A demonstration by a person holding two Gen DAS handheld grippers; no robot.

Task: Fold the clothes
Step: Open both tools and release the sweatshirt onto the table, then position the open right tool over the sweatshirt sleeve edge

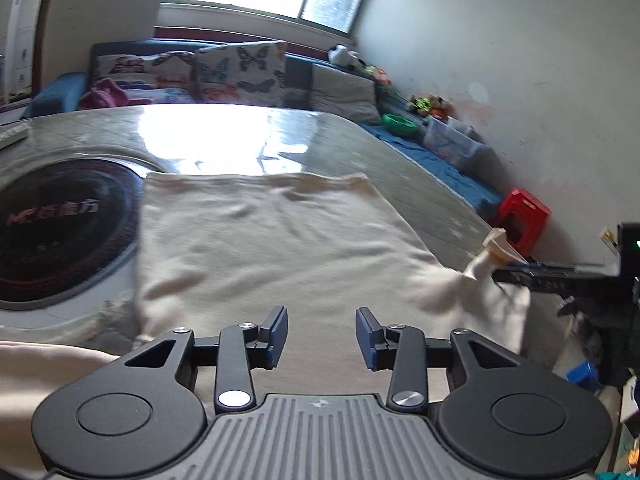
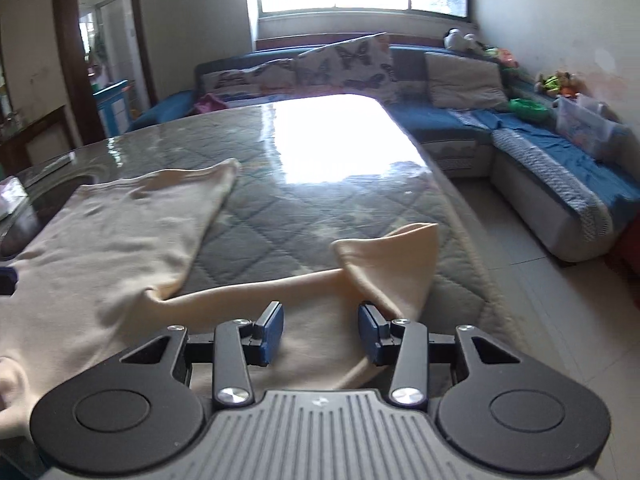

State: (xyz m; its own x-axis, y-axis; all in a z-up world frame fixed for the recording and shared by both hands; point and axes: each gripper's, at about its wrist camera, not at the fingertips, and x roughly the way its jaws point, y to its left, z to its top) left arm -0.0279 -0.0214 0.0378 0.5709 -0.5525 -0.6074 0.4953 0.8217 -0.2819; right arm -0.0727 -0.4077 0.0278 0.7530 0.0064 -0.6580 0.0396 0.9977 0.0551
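My left gripper (image 1: pixel 321 336) hangs released above the cream garment (image 1: pixel 260 240). My right gripper (image 2: pixel 321 334), also released, hovers over its sleeve (image 2: pixel 392 268) near the table's (image 2: pixel 320 184) right edge. Beyond the garment's hem the far surface is bare.

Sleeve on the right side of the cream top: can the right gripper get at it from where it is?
Probably yes. The right gripper is open, the sleeve lies just ahead of its fingers on the table, and nothing sits between them.
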